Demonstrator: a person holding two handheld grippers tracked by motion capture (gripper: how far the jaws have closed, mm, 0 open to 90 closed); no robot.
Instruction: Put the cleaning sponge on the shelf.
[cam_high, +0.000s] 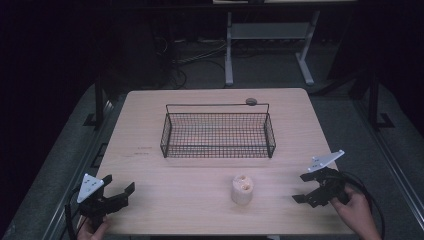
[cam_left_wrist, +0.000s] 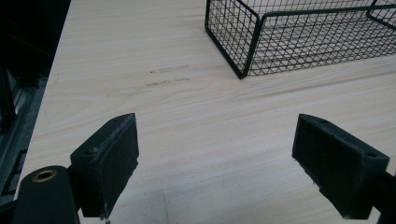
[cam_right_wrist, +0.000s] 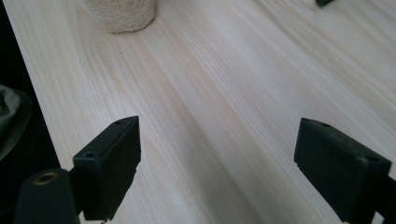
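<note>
The upright pale spool (cam_high: 242, 189) is seen ahead-left of the nearer right gripper (cam_high: 302, 188); both grippers' jaws are held wide, empty.

Wire basket (cam_high: 218, 130) at centre-far on the bench (cam_high: 150, 175); spool (cam_high: 242, 189) near of it; left claw (cam_high: 119, 191) at near-left corner, right claw (cam_high: 304, 187) at near-right edge.
</note>
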